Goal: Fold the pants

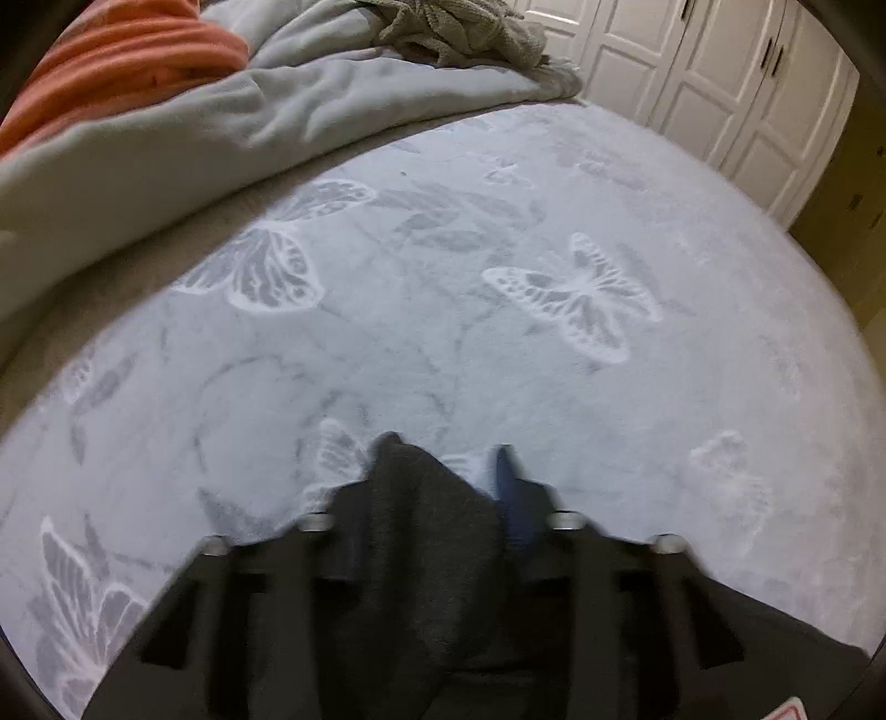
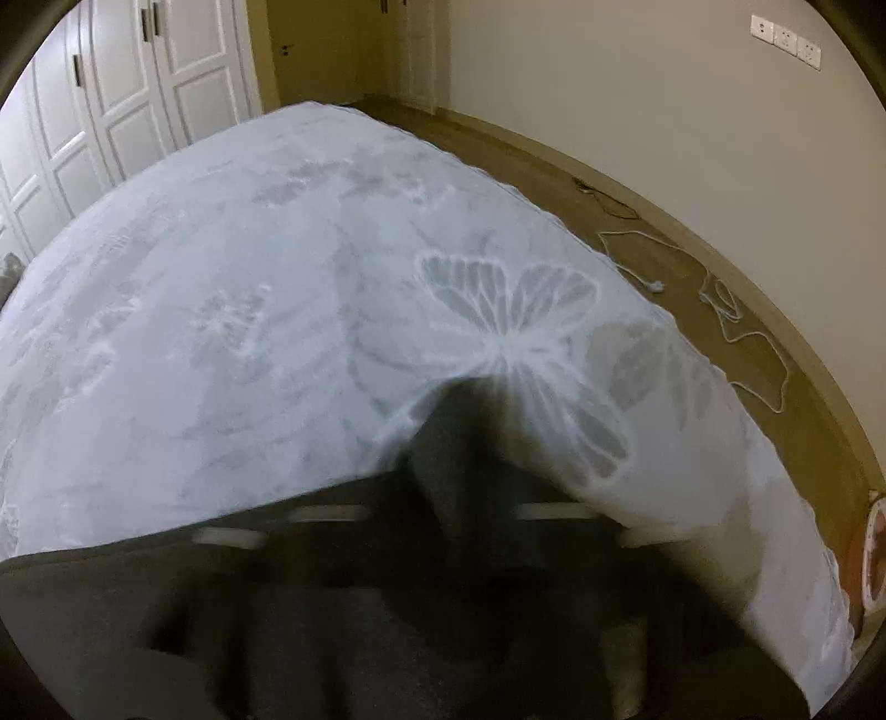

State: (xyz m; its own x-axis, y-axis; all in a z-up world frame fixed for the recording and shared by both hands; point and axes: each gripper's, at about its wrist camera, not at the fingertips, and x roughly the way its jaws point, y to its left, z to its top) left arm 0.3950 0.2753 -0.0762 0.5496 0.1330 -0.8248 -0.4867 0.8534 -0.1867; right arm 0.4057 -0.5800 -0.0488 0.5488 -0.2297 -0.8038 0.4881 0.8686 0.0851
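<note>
Dark grey pants [image 1: 426, 531] hang bunched between the fingers of my left gripper [image 1: 443, 471], which is shut on the fabric above the pale blue butterfly bedspread [image 1: 498, 310]. One blue fingertip [image 1: 506, 471] shows to the right of the cloth. In the right wrist view the same dark pants [image 2: 459, 437] drape over and between the fingers of my right gripper [image 2: 470, 410], which is shut on them and mostly hidden by the cloth. The pants stretch left along the bottom of that view.
A crumpled grey duvet [image 1: 194, 127], an orange cloth [image 1: 122, 55] and a grey towel [image 1: 459, 27] lie at the bed's far left. White wardrobe doors [image 1: 720, 83] stand beyond. Right of the bed, a white cable [image 2: 736, 327] lies on the brown floor.
</note>
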